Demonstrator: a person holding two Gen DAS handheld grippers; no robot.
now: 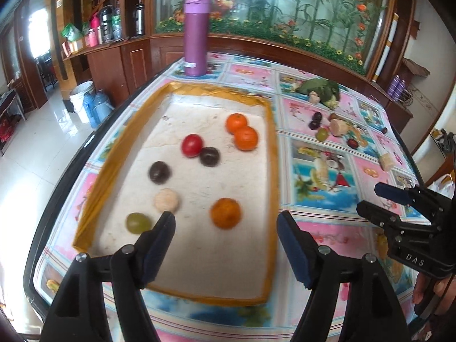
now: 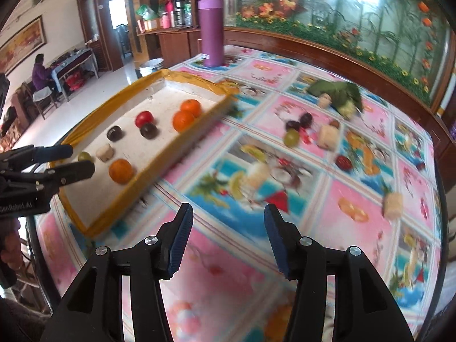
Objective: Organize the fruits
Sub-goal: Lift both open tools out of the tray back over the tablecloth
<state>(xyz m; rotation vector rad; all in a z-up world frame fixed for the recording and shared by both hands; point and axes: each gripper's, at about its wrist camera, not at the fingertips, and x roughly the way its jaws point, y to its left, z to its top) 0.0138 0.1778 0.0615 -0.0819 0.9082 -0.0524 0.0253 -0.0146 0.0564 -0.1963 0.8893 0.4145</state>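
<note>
A white tray with a yellow rim (image 1: 272, 154) (image 2: 182, 145) lies on the table's left. It holds three oranges (image 1: 226, 213), a red tomato (image 1: 192, 144), two dark plums (image 1: 159, 172), a pale round fruit (image 1: 167, 199) and a green grape (image 1: 138, 223). My left gripper (image 1: 225, 222) is open and empty above the tray's near end. My right gripper (image 2: 226, 216) is open and empty over the tablecloth, right of the tray. Loose on the cloth are dark plums (image 2: 299, 122), a green grape (image 2: 291, 137), pale chunks (image 2: 327, 136) (image 2: 393, 205) and a red date (image 2: 343, 162).
A tall purple bottle (image 1: 196, 37) (image 2: 211, 30) stands at the table's far edge. A leafy green vegetable (image 1: 322, 89) (image 2: 340, 92) lies at the far right. The floral tablecloth (image 2: 228, 270) covers the table. A wooden cabinet with glass runs behind.
</note>
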